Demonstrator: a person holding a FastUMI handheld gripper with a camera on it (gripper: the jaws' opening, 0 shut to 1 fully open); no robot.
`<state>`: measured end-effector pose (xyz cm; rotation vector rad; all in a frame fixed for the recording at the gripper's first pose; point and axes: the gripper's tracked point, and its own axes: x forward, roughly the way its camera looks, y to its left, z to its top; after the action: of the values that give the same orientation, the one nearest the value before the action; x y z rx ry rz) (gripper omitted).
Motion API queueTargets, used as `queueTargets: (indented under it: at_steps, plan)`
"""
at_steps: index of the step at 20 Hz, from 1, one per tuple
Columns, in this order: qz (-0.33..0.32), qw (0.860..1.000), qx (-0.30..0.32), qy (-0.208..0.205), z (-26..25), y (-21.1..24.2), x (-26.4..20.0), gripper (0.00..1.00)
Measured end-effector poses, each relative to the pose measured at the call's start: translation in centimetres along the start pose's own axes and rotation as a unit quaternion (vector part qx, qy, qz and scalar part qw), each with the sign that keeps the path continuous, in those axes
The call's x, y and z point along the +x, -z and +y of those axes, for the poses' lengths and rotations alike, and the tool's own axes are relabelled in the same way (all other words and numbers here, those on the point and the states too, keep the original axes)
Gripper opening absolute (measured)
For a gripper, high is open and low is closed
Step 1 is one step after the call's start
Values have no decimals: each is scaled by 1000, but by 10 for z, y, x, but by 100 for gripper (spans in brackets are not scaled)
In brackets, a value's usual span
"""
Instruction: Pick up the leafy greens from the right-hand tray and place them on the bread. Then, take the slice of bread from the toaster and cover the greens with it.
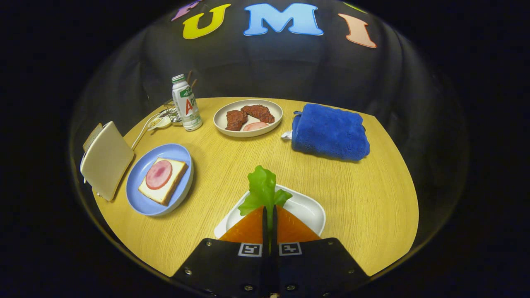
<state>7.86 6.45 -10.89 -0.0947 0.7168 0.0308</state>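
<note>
A: Where do you have the leafy greens [261, 191] now?

B: Your gripper [269, 215] has them. The two orange fingers [248, 227] are pressed together on the stem end, with almost no gap between. The leaf stands out ahead of the tips, with its long axis along the fingers, toward 12 o'clock. Under it is the white tray [308, 207]; whether the leaf touches it, I cannot tell.

A: And where is the bread [162, 181]?

B: It lies on the blue plate [143, 198], at about 10 o'clock from your fingertips, well apart from them. A pink round slice [158, 174] is on top of it. This is the relation that matters: I think you must carry the leaf to the left and a little forward, not straight ahead.

A: And the toaster [105, 159]?

B: Just beyond the plate, near 9 o'clock, with a slice [92, 136] showing at its top. That is for later, in my opinion; the greens are not yet on the bread.
</note>
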Motion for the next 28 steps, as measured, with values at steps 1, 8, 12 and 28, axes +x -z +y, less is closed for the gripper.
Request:
queueTargets:
  at_steps: [1,8,12,28]
  plan:
    - [1,1000,0,-4,6,-3,-1,0]
    - [-41,999,-27,-23,58,-34,-2,0]
    - [-47,998,-28,-44,94,-47,1,1]
    - [-15,995,3,-95,208,-51,42,1]
